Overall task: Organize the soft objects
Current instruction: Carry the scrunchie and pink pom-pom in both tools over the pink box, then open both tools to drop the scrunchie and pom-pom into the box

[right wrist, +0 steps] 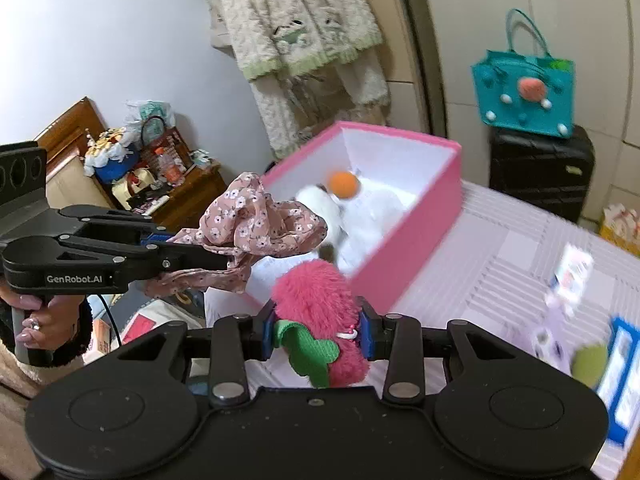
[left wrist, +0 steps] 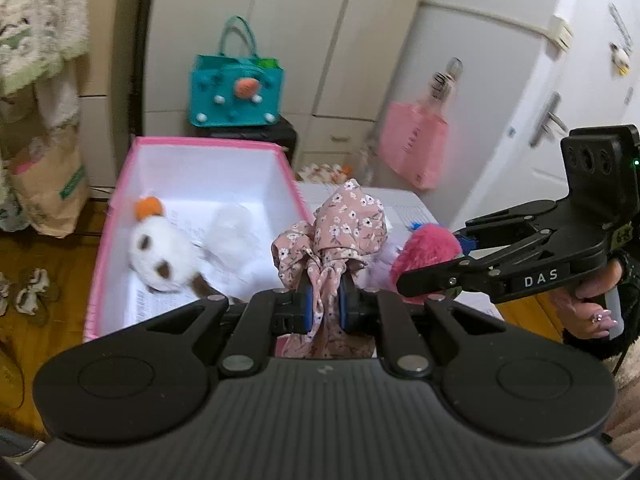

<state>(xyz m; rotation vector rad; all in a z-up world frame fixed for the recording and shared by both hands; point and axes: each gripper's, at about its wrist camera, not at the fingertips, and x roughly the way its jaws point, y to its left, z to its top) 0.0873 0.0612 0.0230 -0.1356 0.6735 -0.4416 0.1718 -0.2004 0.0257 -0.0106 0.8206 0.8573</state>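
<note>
Left wrist view: left gripper [left wrist: 324,296] clamping its blue fingers [left wrist: 303,300] tight on a bunched floral cloth [left wrist: 340,224], the cloth rising above the fingers and trailing below them. Hanging just right of the pink box [left wrist: 192,144], near its right wall. Already lying inside the box: a white plush toy [left wrist: 160,252] with an orange tuft. Entering from the right, the right gripper [left wrist: 452,256], closing on a pink fuzzy toy [left wrist: 426,246].

Right wrist view: right gripper [right wrist: 318,334] pinching the pink fuzzy toy [right wrist: 316,292] between nearly closed fingers [right wrist: 368,334], green leaf [right wrist: 312,348] drooping nearer the camera. Pink box [right wrist: 404,256] standing just beyond, on the pale bed cover [right wrist: 500,264]. Left gripper [right wrist: 224,258] holding the floral cloth [right wrist: 252,216] at the box's left rim.

Judging the step: carrying both pieces over the open box. Worth doing well: clearing the rim fully, lowering before releasing, keeping the cloth's tail from snagging the wall, dropping beside the white plush toy [right wrist: 324,204] rather than on it.
</note>
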